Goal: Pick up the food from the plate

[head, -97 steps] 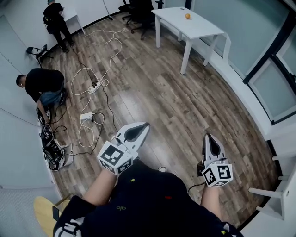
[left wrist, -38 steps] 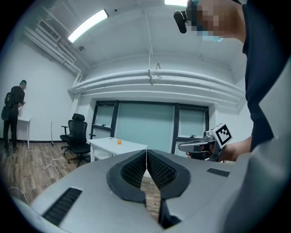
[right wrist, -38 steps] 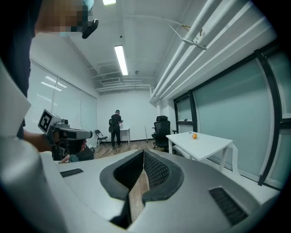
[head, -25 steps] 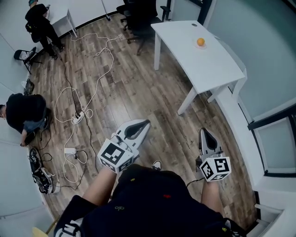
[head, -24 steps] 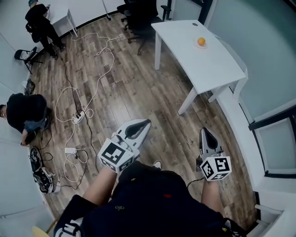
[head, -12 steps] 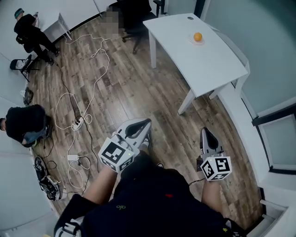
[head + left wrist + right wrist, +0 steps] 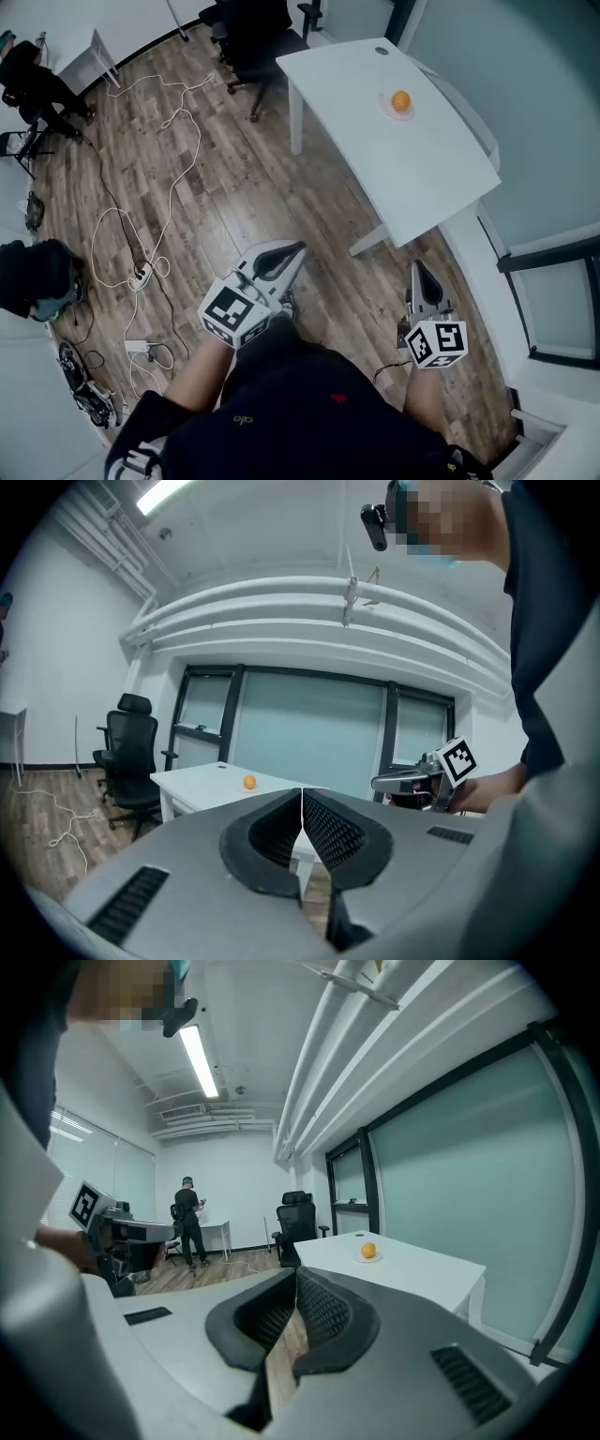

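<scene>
Orange round food point(image 7: 401, 99) sits on a small white plate point(image 7: 390, 112) on the white tabletop point(image 7: 375, 159), well apart from both pairs of tongs. Held out low before the person's body on bent forearms, the left tongs point(image 7: 297, 248) and the right tongs point(image 7: 415, 267) lie roughly level over the wood floor point(image 7: 234, 197), side by side and pointing toward the tabletop. Each pair has its jaws pressed together with nothing between them.

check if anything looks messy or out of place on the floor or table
Loose white cables sprawl in loops across the wood floor, running to a power strip, which looks like a tripping hazard. The table looks tidy: the orange sits on its plate.
</scene>
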The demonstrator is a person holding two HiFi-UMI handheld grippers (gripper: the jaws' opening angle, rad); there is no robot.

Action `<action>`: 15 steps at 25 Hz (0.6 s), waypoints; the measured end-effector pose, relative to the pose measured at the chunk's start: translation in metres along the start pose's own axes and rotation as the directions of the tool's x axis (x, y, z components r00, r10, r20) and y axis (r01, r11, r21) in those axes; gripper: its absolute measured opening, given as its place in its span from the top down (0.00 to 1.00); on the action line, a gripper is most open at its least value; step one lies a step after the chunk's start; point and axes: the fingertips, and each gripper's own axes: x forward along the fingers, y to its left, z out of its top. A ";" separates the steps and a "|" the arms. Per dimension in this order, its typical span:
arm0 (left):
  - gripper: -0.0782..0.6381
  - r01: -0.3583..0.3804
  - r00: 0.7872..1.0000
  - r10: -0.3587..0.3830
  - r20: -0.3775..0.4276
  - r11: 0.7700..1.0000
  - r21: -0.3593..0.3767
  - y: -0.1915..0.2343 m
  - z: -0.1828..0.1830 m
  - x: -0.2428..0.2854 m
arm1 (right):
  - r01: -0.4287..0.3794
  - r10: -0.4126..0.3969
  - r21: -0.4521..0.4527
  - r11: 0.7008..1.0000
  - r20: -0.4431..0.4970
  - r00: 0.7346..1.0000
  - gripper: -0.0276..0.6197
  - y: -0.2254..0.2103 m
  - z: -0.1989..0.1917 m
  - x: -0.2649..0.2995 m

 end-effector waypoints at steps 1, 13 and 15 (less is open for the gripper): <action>0.86 0.001 1.000 -0.001 -0.006 1.000 -0.002 0.018 0.002 0.004 | 0.002 -0.002 -0.004 1.000 0.001 1.000 0.92 0.002 0.006 0.019; 0.86 0.061 0.998 -0.060 -0.021 0.998 0.016 0.177 0.036 0.059 | 0.046 -0.046 -0.006 0.999 0.012 0.999 0.92 0.018 0.058 0.180; 0.86 0.068 0.998 -0.068 -0.017 0.998 0.015 0.190 0.042 0.070 | 0.060 -0.060 -0.007 0.998 0.003 0.998 0.92 0.010 0.063 0.193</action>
